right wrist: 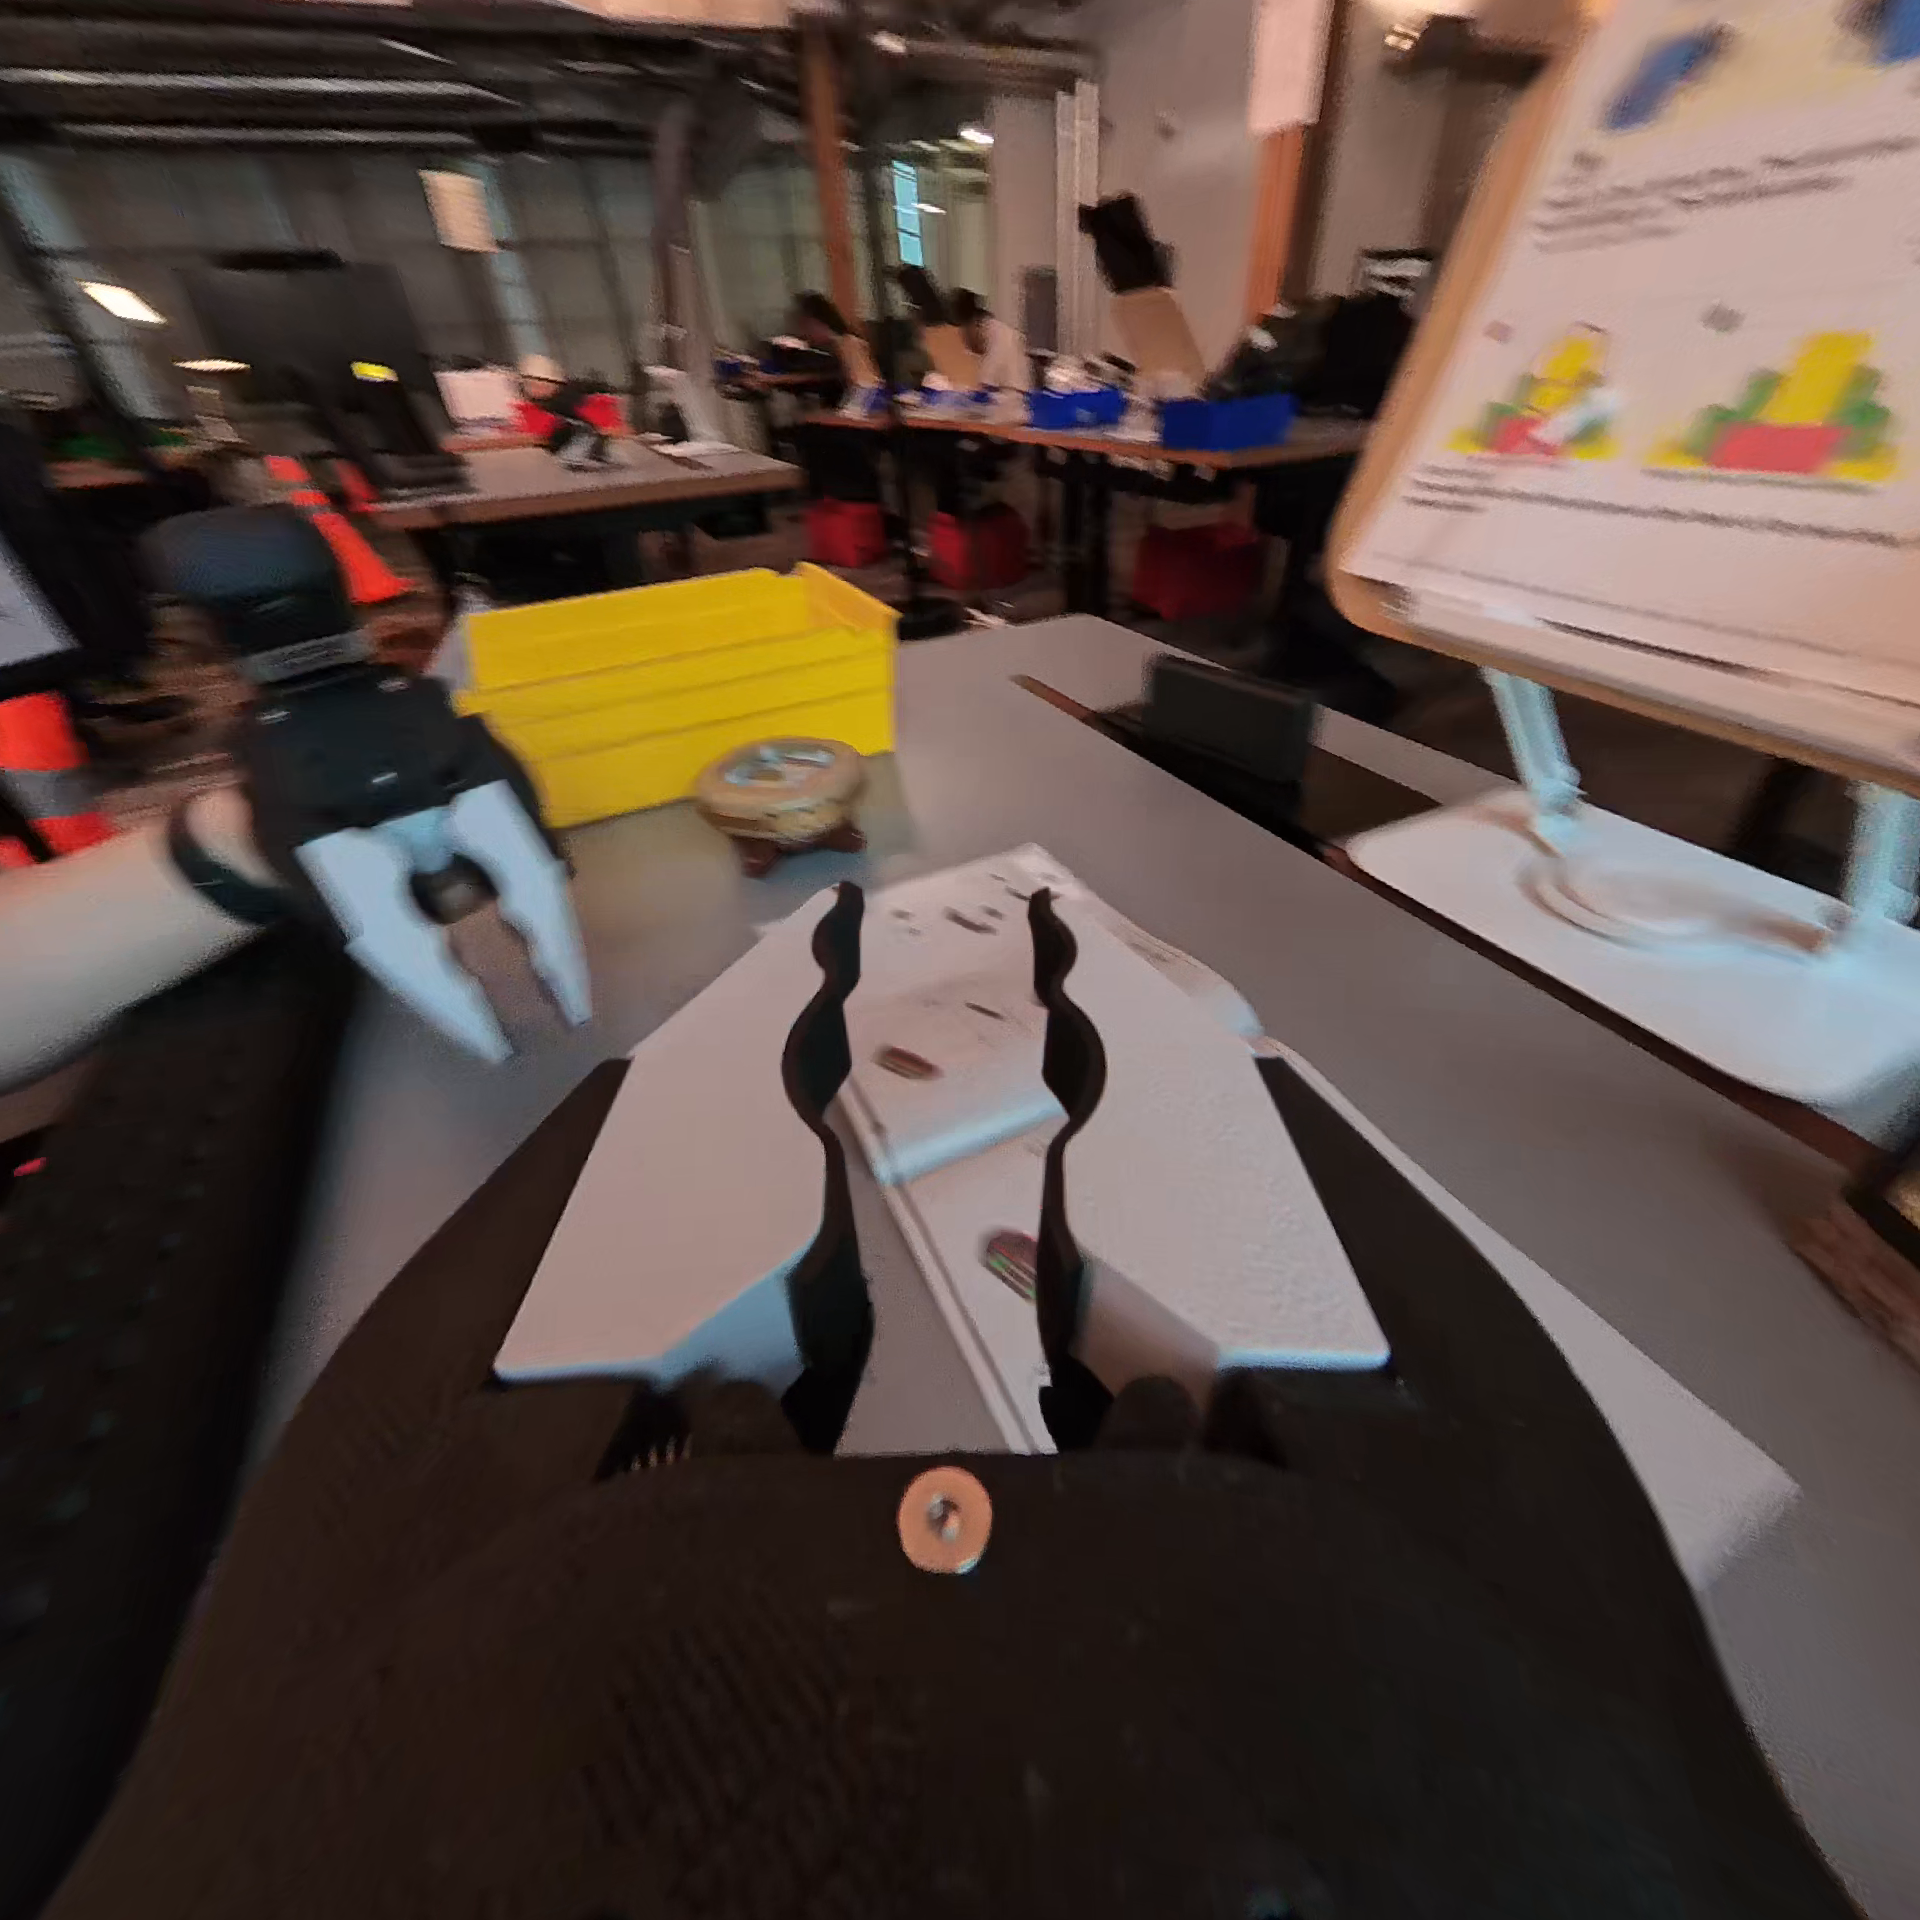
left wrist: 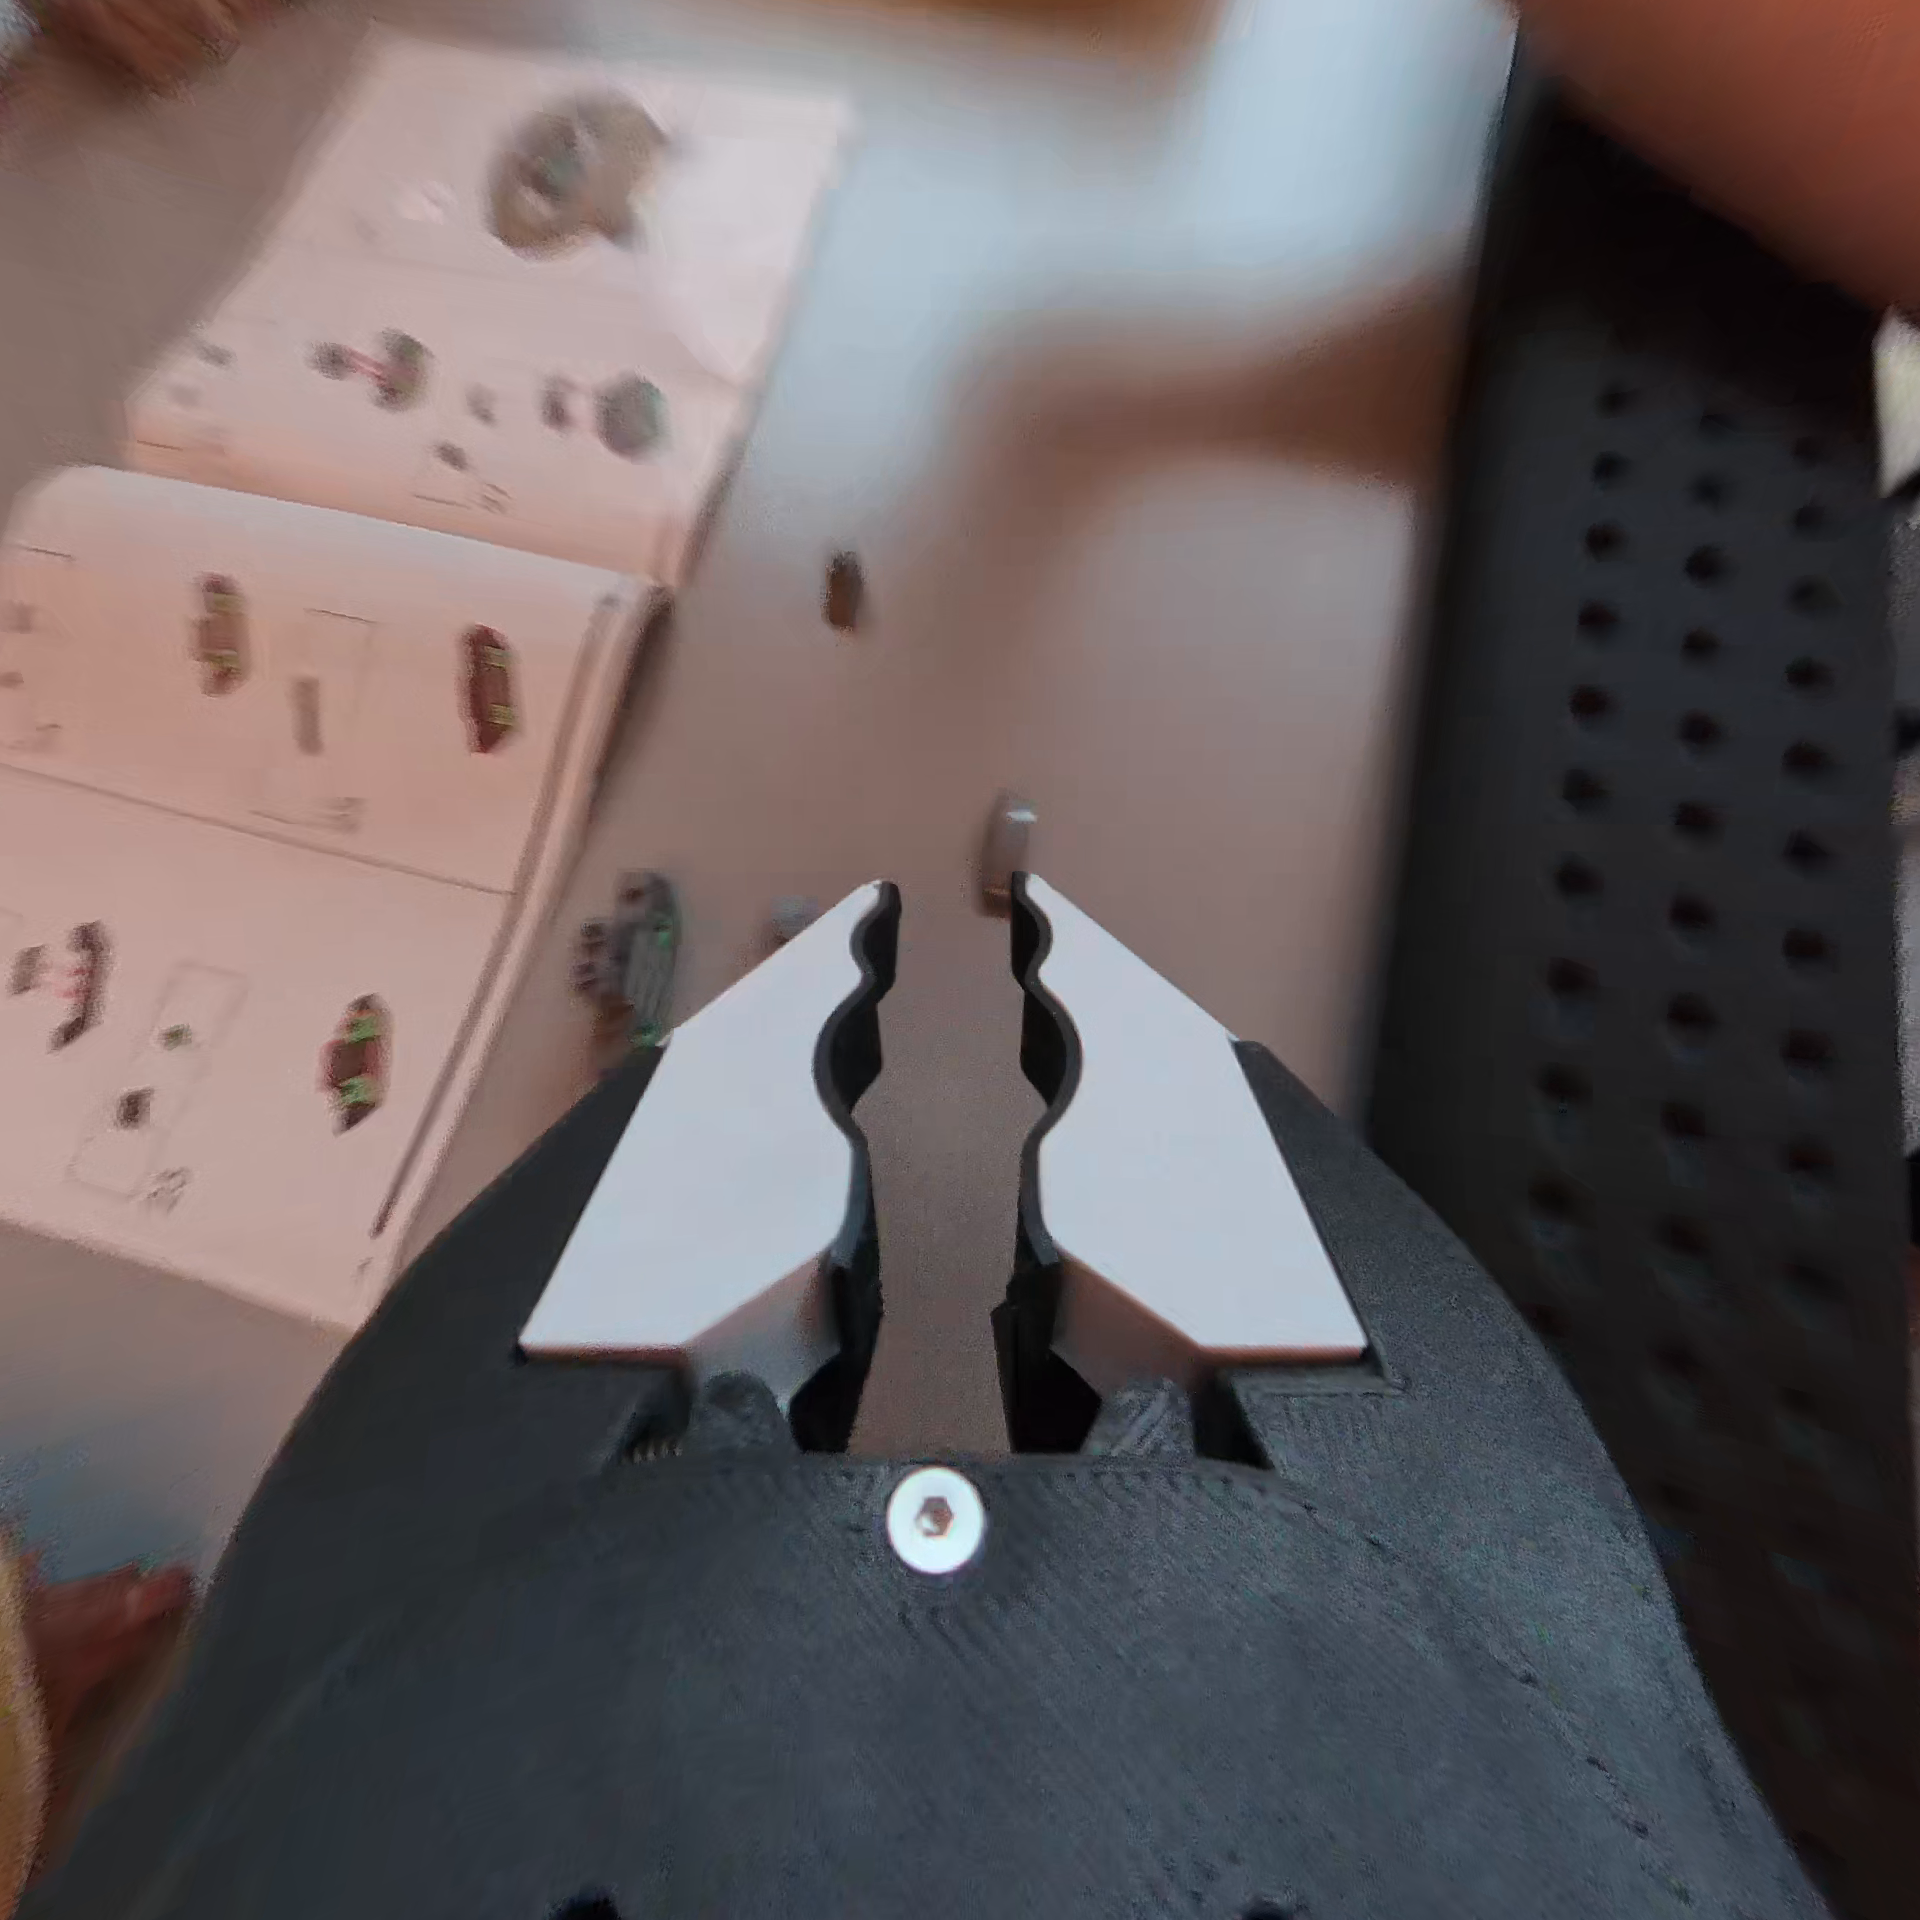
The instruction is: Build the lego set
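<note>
The left gripper (left wrist: 954,899) hangs above the grey table (left wrist: 1195,675), its white fingers spread with bare table showing between them; it grips nothing. Just past its right fingertip, at about 12 o'clock, a small grey lego piece (left wrist: 1010,847) lies on the table, too blurred to tell its shape. Farther out at 11 o'clock sits a small brown piece (left wrist: 844,590). At 9 o'clock, just beside the left finger, a dark cluster of bricks with green bits (left wrist: 629,961) lies at the edge of the open instruction booklet (left wrist: 312,675), which fills the 9 to 11 o'clock side. A black perforated mat (left wrist: 1683,883) runs along the 3 o'clock side.

The right gripper (right wrist: 945,904) is likewise released and empty, held over the same booklet (right wrist: 956,1049), whose pages show between its fingers. In its view the left gripper (right wrist: 525,1023) appears at 9 o'clock, tips pointing down at the table (right wrist: 1299,987). At 11 o'clock stands a yellow bin (right wrist: 675,686), and just beside it a round tan build on dark feet (right wrist: 784,790). At 2 o'clock a printed sheet with coloured brick pictures (right wrist: 1662,343) leans on a white stand (right wrist: 1621,914).
</note>
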Motion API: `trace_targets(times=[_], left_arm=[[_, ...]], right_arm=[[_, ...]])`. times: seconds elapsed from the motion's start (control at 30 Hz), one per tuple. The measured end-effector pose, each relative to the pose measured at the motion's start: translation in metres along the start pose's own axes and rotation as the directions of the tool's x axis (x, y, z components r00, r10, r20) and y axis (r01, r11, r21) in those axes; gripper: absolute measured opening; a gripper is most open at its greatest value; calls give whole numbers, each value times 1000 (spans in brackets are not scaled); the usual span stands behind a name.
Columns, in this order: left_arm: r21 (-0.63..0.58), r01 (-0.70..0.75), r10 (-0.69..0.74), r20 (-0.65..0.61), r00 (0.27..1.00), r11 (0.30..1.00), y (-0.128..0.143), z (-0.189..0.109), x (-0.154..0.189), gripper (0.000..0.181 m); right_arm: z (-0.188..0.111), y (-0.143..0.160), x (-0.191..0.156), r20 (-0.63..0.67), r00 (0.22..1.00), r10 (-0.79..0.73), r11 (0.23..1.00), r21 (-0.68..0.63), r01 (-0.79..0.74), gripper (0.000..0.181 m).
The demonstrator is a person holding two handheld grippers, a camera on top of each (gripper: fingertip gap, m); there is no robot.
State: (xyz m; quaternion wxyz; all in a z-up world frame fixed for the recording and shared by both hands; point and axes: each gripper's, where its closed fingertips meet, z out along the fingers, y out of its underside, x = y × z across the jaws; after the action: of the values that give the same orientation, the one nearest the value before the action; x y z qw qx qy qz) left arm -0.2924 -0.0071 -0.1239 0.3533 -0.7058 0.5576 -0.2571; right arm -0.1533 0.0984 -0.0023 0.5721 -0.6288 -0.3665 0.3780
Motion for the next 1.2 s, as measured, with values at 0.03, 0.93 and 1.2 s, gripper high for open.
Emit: trace_targets(times=[0.03,0.93,1.2], left_arm=[[88,35,-38,34,999,996,-7,-15,-12,21],[163,221,-238,90,967,962,18,-21,-65,45],[37,150,-153,137,979,988,30,7,-72,41]], right_arm=[[10,-1,-17,68,998,-11,1000,-1,11,32],[117,158,-124,492,854,-169,693,-556,458,8],[70,87,-58,226,954,-195,842,-460,282,7]])
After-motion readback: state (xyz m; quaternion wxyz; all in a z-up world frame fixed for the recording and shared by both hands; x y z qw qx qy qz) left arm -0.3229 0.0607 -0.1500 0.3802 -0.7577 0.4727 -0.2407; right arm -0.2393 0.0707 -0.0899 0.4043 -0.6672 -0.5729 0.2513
